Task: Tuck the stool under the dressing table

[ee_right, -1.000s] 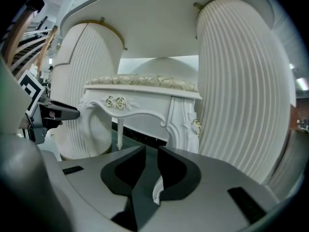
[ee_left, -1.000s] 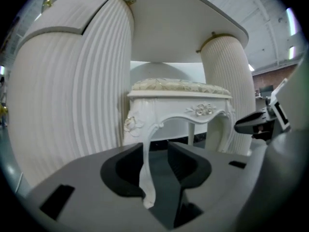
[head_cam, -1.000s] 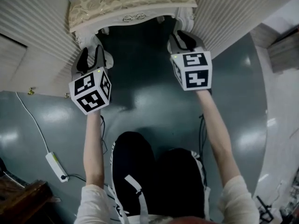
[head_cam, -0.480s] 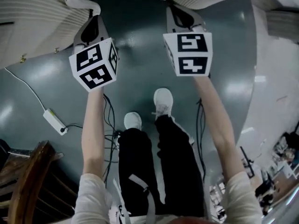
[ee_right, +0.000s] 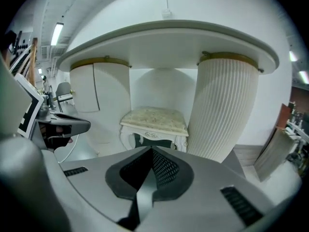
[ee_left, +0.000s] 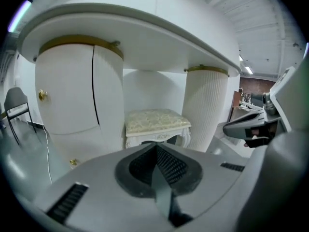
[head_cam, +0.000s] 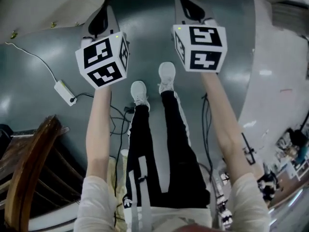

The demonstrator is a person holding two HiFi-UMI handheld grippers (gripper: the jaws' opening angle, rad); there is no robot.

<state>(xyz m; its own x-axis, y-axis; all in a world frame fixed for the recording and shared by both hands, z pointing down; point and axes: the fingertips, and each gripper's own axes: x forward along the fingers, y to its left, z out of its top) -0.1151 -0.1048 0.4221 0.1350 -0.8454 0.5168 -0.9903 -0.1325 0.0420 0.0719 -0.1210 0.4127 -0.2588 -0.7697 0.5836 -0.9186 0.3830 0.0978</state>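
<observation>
Stool [ee_right: 154, 122], white carved frame, cream patterned cushion

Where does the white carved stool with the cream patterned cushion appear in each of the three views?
Head view: not clearly in it; only pale slivers at the top edge.
Left gripper view: white carved stool at centre, under the white tabletop.
Right gripper view: stool at centre, left of the ribbed white column.
Shared landmark: the white rounded cabinet.

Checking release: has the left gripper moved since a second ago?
Yes. Left gripper has backed away from the stool, which sits under the dressing table.
</observation>
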